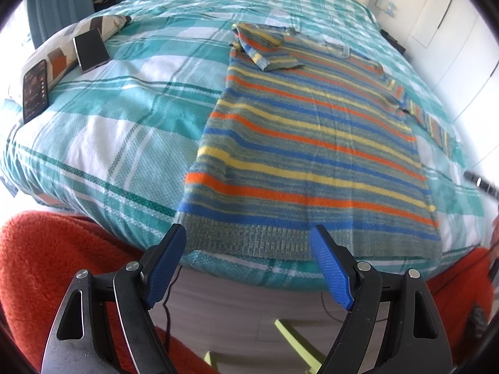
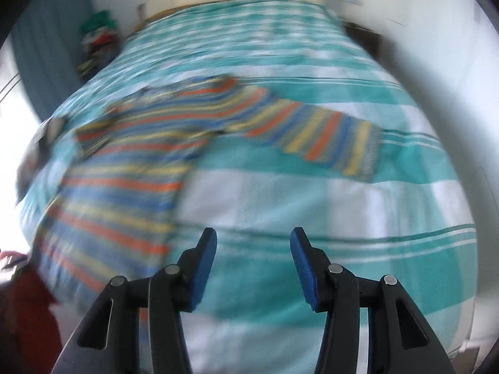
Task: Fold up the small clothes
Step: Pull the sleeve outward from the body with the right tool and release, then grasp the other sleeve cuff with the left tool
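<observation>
- A striped sweater (image 1: 312,143) lies flat on a bed (image 1: 118,131) covered in a teal-and-white plaid cover; its stripes run orange, yellow, blue and grey-green.
- The sweater's ribbed hem (image 1: 312,240) sits at the near edge of the bed, close to the left gripper (image 1: 248,233).
- One sleeve (image 1: 268,50) is folded inward across the upper chest; the other sleeve (image 2: 315,137) stretches out sideways over the cover.
- Left gripper: fingers spread wide, released, holding nothing — its blue pads (image 1: 330,268) hover just at the hem, one to each side of the hem's middle stretch.
- Right gripper (image 2: 253,237): also released, fingers apart, above bare cover to the right of the sweater's body; this view is blurred.
- Two phones (image 1: 90,50) rest on a patterned pillow (image 1: 62,46) at the far left of the bed.
- A pile of clothes (image 2: 99,40) sits beyond the bed's far left corner — too blurred to tell whether it is in any container.
- Red fleece (image 1: 56,265) fills the near left of the left view.
</observation>
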